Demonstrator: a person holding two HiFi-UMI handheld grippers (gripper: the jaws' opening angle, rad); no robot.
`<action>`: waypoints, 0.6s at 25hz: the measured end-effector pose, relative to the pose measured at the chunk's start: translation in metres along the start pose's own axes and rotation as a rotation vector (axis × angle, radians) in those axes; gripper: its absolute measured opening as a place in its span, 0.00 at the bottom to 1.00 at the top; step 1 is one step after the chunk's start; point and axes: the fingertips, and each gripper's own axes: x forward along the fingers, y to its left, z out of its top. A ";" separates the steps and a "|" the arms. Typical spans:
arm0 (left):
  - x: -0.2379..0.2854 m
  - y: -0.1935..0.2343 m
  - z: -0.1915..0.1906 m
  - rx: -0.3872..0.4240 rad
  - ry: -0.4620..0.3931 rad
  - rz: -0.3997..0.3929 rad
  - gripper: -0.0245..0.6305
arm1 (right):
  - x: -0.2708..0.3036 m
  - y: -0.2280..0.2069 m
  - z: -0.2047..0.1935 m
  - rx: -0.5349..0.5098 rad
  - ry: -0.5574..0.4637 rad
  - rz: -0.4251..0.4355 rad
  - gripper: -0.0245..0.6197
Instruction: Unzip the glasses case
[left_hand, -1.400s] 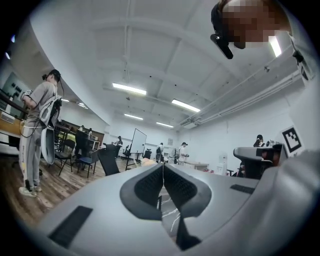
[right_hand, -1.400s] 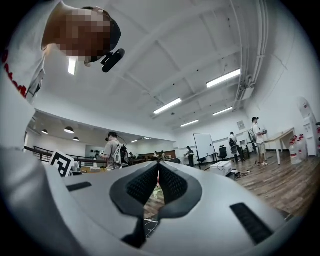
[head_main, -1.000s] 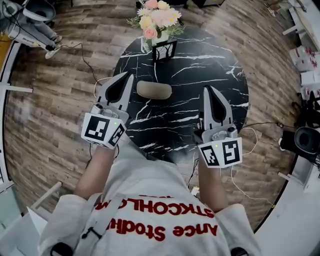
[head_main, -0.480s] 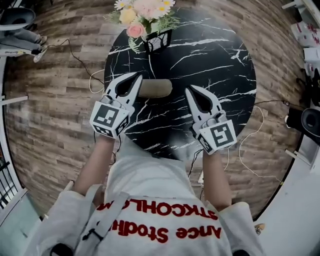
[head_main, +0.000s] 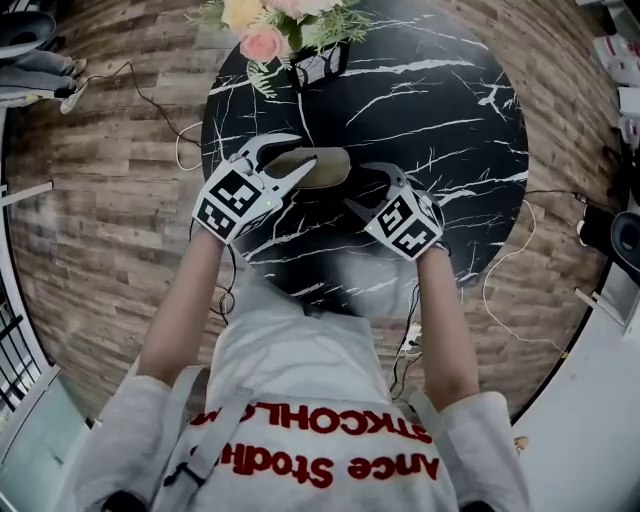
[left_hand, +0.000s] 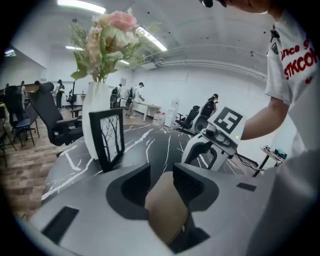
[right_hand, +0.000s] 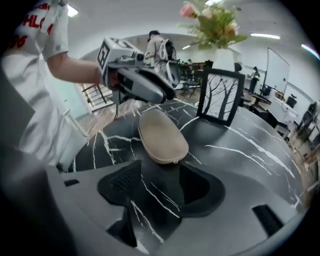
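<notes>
A tan oval glasses case (head_main: 322, 168) lies on the black marble table (head_main: 450, 120). My left gripper (head_main: 303, 150) straddles its left end. In the left gripper view the case (left_hand: 167, 212) fills the gap between the partly open jaws, which have just been opening; I see no pad pressing on it. My right gripper (head_main: 358, 187) hovers just right of the case, its jaws wide after just opening, with only table between them. The right gripper view shows the case (right_hand: 161, 134) just ahead of the right gripper (right_hand: 160, 175), with a small zip pull (right_hand: 175, 161) at its near end.
A white vase of flowers (head_main: 262, 25) and a small black picture frame (head_main: 322, 65) stand at the table's far side, behind the case. Cables (head_main: 500, 290) trail over the wooden floor. Office chairs and people show far off in the gripper views.
Both grippers have come down to the table and in toward the case. Their jaws, shut before, now stand apart, and the left now reaches around the case's end.
</notes>
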 end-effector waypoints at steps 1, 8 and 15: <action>0.005 -0.002 -0.004 0.004 0.021 -0.021 0.25 | 0.006 0.000 -0.007 -0.035 0.047 0.009 0.40; 0.024 -0.015 -0.035 0.001 0.204 -0.188 0.47 | 0.024 0.000 -0.009 -0.126 0.111 0.041 0.42; 0.026 -0.008 -0.052 0.026 0.324 -0.203 0.49 | 0.027 -0.004 -0.008 -0.130 0.130 0.022 0.42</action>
